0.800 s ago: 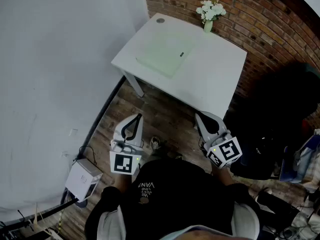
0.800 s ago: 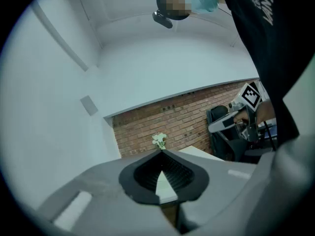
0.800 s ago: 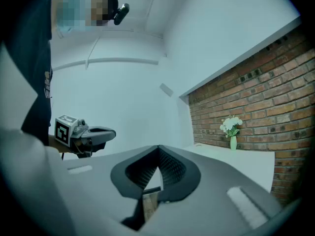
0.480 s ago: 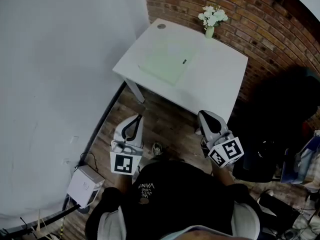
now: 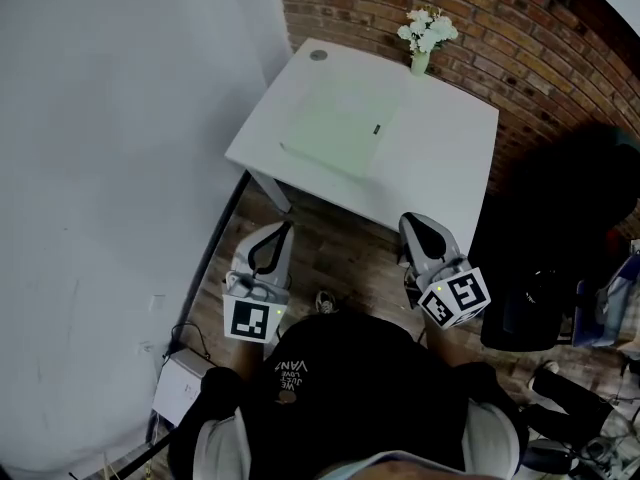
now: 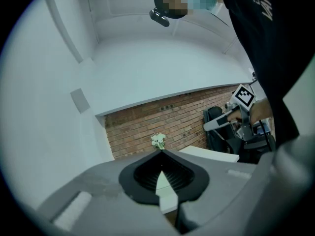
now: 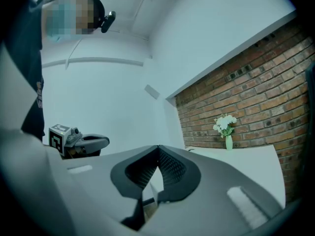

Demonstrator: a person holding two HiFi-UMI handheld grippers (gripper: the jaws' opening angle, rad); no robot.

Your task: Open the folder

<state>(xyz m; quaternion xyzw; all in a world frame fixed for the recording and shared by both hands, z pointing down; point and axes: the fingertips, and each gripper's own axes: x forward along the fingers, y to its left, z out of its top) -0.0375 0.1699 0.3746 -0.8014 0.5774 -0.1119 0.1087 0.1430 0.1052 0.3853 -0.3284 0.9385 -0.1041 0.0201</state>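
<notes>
- On a white table point(image 5: 440, 168) by a brick wall, a pale green folder point(image 5: 335, 128) lies flat and closed, toward the table's left side. A vase of flowers point(image 5: 428, 38) stands at the far edge.
- Short of the table's near edge, over wooden floor, the left gripper point(image 5: 275, 240) and right gripper point(image 5: 425, 236) point toward the table, side by side.
- The folder sits well apart from both, ahead of them.
- Each gripper's jaws are pressed together with nothing between them.
</notes>
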